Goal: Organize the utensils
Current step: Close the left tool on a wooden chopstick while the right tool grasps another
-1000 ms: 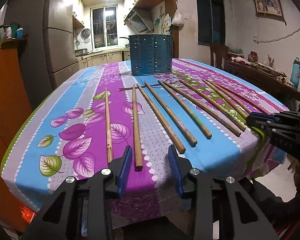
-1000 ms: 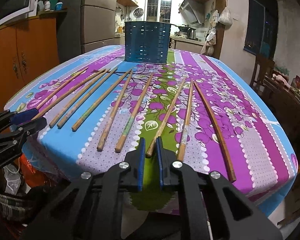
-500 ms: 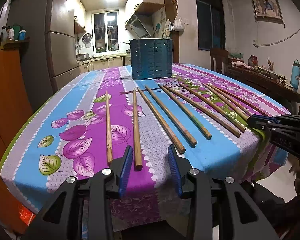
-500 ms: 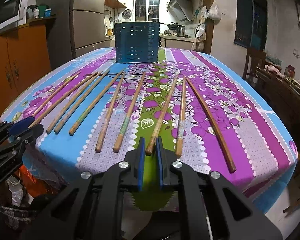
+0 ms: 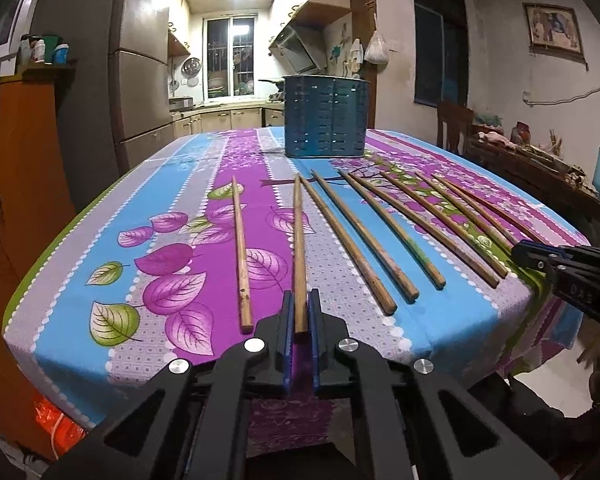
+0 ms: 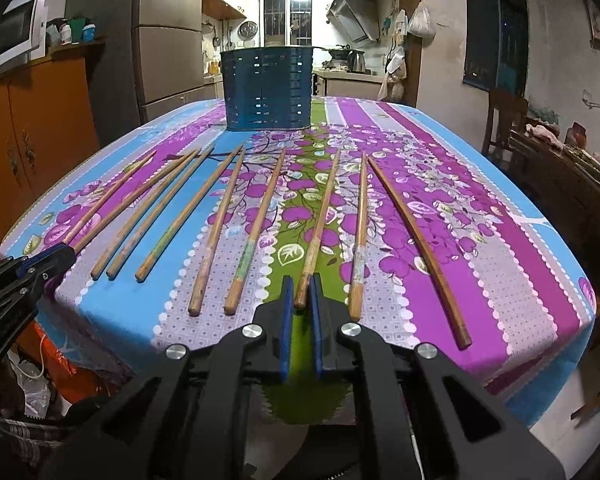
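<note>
Chopsticks (image 5: 240, 256) lie before the holder (image 5: 326, 116).

My left wrist camera sits low at the table's near edge (image 5: 260, 364), looking along the cloth toward the blue utensil holder (image 5: 326, 116). My right wrist camera faces the same holder (image 6: 267, 90) from further right. Both share the holder, the row of chopsticks (image 6: 256, 224) and the kitchen behind it.
</note>
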{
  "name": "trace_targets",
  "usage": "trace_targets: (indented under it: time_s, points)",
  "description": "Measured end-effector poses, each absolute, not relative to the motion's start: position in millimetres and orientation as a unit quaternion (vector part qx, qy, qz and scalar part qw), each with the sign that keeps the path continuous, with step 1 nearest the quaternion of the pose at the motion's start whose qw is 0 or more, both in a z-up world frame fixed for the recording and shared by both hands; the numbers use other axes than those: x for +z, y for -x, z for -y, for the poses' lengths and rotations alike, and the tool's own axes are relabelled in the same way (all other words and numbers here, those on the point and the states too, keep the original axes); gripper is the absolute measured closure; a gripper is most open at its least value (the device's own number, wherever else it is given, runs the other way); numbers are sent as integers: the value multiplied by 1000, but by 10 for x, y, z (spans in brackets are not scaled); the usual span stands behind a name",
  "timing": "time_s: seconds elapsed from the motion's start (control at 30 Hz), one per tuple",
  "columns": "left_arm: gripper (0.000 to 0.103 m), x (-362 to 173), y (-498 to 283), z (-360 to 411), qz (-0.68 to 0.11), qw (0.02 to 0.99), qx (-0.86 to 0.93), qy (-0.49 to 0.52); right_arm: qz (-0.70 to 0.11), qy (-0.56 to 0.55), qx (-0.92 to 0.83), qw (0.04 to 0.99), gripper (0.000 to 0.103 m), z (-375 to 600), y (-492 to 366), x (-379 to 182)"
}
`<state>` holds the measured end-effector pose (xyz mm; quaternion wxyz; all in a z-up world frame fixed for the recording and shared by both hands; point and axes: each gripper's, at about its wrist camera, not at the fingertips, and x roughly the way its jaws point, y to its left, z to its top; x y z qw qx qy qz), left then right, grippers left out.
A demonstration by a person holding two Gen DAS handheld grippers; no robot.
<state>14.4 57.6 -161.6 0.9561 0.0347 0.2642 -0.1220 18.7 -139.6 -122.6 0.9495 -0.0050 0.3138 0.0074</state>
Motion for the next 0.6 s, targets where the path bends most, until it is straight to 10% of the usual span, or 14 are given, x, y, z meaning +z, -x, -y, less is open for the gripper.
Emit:
trace_targets:
  time_s: [0.6]
  points:
    - [95, -968, -99, -641, -213, 971, -103, -17, -215, 43, 12, 976, 98, 1493, -32, -689]
